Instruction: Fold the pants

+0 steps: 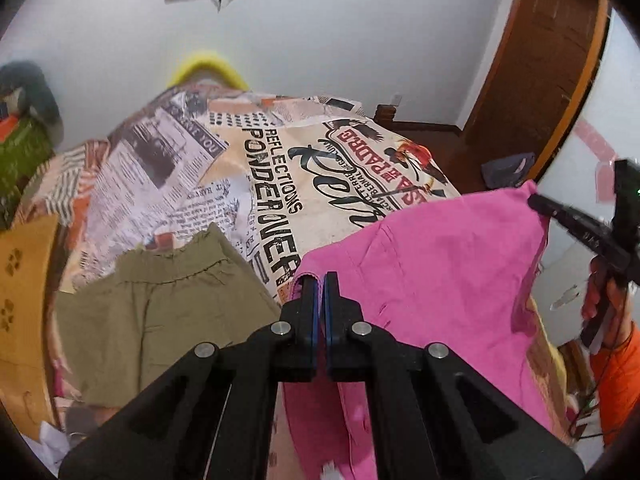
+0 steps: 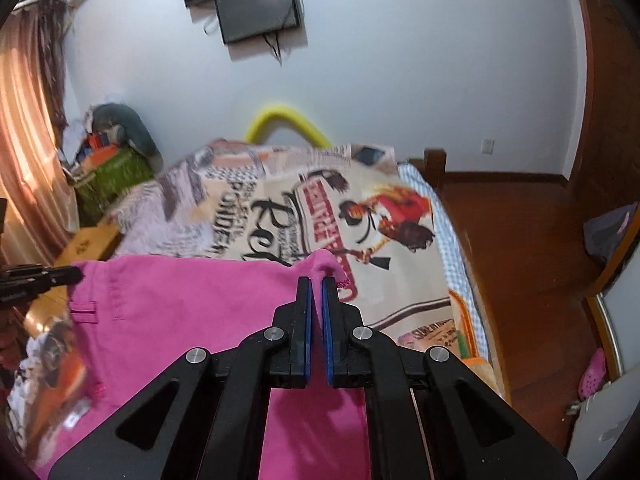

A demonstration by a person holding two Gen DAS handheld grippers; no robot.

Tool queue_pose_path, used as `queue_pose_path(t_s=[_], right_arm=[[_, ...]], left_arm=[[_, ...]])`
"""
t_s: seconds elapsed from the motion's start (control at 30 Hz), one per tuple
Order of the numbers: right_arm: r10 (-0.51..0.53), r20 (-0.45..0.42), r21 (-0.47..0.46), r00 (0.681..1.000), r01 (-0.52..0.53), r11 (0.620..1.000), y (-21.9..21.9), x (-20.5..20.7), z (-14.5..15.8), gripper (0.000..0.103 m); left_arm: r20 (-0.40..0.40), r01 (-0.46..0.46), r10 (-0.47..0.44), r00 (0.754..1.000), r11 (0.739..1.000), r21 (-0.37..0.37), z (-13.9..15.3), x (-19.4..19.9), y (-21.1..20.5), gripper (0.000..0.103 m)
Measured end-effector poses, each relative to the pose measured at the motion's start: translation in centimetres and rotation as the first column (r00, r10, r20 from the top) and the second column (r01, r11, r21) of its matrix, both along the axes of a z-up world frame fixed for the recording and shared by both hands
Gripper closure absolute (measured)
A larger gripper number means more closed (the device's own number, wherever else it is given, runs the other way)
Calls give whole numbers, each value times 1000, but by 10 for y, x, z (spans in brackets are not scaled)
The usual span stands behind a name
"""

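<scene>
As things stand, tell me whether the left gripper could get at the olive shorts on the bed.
Probably not yet. The left gripper is shut on a corner of the pink pants, as is the right gripper. The olive shorts lie uncovered just beside it, so once it lets go the way looks free.

The pants (image 1: 432, 264) are plain pink, the shorts (image 1: 160, 320) olive green, and the bed cover (image 1: 280, 184) has a newspaper print in cream, black and red.
</scene>
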State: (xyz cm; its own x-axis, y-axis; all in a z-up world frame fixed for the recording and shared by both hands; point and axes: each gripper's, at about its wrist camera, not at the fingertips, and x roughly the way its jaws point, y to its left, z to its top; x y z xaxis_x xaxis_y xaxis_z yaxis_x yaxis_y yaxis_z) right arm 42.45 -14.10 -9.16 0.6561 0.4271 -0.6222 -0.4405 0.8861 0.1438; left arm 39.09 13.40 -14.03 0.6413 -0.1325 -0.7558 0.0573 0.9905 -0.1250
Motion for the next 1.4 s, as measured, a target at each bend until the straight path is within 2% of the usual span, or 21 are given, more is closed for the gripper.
queue_pose_path(t_s=[0.23,0.5,0.6,0.77,1.03,1.1,1.23,1.3,1.4], right_arm=[[34,45,-24,998,-33,999,-13,-69,26,99],[40,29,-14,999,-39,999,-31,-134,25,99],[42,8,-32,999,-42,999,-36,-161,12,99],[35,-60,0,998,-35,999,-48,-195,-12,99],[22,-160,-20,987,-25,999,-58,-239,-50,99],[18,-181,-33,983,-25,999,-58,-246,-59,99],[1,-241,-67,971,-18,998,-57,-255,-75,98],[-36,-270,-103,962,8,995,-60,-256,-77,92],[-70,-247,-121,966,41,992,-67,-259,-67,82]], left_arm=[[16,46,-47,999,997,58,18,-64,-17,101],[20,97,-100,995,989,108,24,-139,-36,101],[20,118,-121,992,986,117,19,-166,-43,101],[5,137,-139,990,983,118,2,-205,-53,101],[-95,135,-128,987,988,77,-47,-248,-55,101],[-105,137,-128,986,987,86,-53,-256,-58,101],[-109,147,-137,985,985,95,-49,-272,-62,101],[-84,144,-136,987,984,105,-39,-281,-60,100],[-46,142,-138,989,984,111,-21,-288,-58,100]])
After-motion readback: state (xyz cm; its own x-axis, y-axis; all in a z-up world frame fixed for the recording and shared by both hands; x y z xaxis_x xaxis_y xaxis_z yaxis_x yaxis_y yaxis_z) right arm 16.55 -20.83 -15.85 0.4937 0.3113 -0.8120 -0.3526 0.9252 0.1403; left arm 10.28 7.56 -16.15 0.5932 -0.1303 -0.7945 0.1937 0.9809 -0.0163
